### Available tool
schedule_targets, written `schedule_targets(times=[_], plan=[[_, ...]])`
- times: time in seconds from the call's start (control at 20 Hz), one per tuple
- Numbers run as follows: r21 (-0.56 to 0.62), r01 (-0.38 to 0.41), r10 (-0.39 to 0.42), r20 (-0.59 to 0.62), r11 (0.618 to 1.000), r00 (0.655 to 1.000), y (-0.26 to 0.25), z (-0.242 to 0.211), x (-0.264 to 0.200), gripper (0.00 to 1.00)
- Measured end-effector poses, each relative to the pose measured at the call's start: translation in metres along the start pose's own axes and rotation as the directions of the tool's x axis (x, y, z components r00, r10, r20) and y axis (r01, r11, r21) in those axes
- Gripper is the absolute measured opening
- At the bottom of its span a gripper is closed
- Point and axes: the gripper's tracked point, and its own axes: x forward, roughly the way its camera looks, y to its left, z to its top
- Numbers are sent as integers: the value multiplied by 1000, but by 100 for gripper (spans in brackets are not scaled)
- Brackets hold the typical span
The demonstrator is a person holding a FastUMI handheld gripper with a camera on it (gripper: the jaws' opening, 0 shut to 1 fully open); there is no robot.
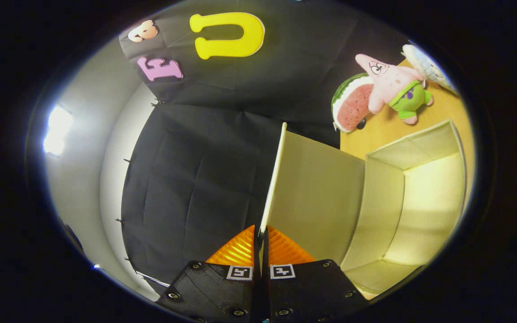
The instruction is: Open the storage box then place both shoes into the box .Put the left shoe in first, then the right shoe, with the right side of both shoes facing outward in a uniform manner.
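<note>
The whole scene looks rolled sideways. My gripper (260,233) is shut on the thin edge of the storage box's lid (317,193), a pale cream panel that swings out from the box and runs away from the fingertips. The fingers press on either side of the lid's rim. Beyond the lid, the storage box (420,197) stands open, and its pale inside walls and floor hold nothing that I can see.
The box rests on a yellow-orange table surface (384,130). Behind the box lie plush toys: a pink star figure (391,83), a watermelon slice (352,105) and a pale toy (429,67). A bright lamp (56,130) glares off the white wall.
</note>
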Motion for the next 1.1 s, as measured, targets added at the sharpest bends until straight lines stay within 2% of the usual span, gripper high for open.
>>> schedule_targets(times=[0.2,0.4,0.6,0.85,0.95,1.1], plan=[[-12,50,-51,-80,999,995,-12,-23,64,0],[-99,154,-168,-151,983,974,-42,-48,118,0],[-90,275,-288,-191,957,938,-87,-66,156,0],[-139,395,-417,-218,908,882,-135,-79,174,1],[-173,455,-485,-224,874,846,-155,-81,174,1],[-251,470,-522,-219,847,824,-157,-83,176,5]])
